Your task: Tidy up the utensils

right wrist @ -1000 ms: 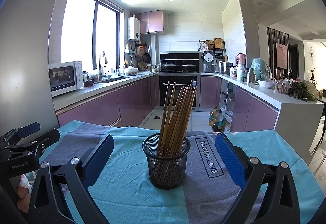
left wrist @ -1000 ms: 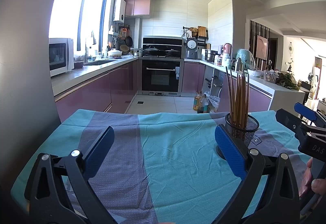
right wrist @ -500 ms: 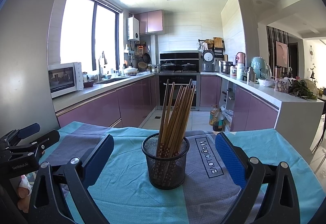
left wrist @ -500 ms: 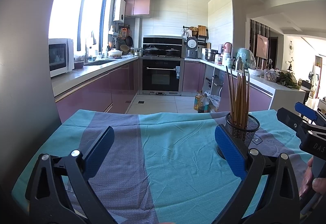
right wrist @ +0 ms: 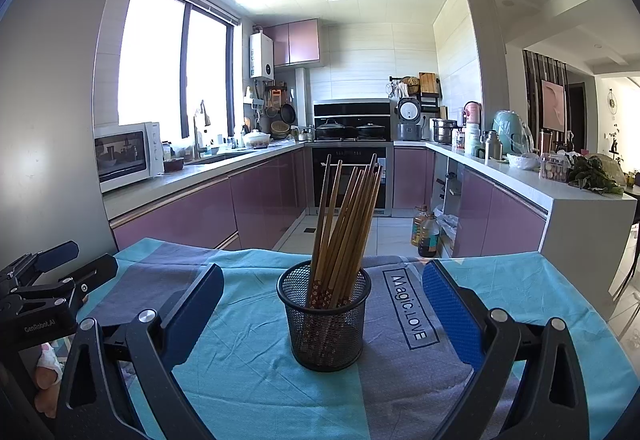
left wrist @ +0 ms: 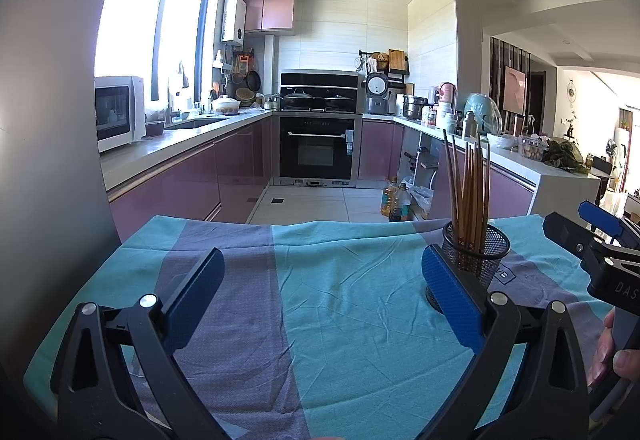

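Observation:
A black mesh cup [right wrist: 325, 320] stands upright on the cloth-covered table [right wrist: 248, 368], holding several brown wooden chopsticks [right wrist: 344, 224]. My right gripper [right wrist: 322, 310] is open and empty, its blue pads on either side of the cup, a little nearer to me. In the left wrist view the cup [left wrist: 478, 260] and chopsticks [left wrist: 468, 196] stand just beyond the right pad. My left gripper [left wrist: 322, 292] is open and empty over bare cloth. The right gripper also shows at the right edge of the left wrist view [left wrist: 600, 240].
The table carries a teal and grey-purple cloth [left wrist: 340, 304] with "Magic LOVE" print [right wrist: 408, 308]. Beyond its far edge lie the kitchen floor, purple cabinets [left wrist: 180, 184], an oven [left wrist: 316, 152] and a counter [right wrist: 560, 196] at right. Oil bottles [right wrist: 426, 232] stand on the floor.
Almost nothing differs. The right wrist view has shifted very slightly, so the cup sits a touch further left. Both grippers stay open.

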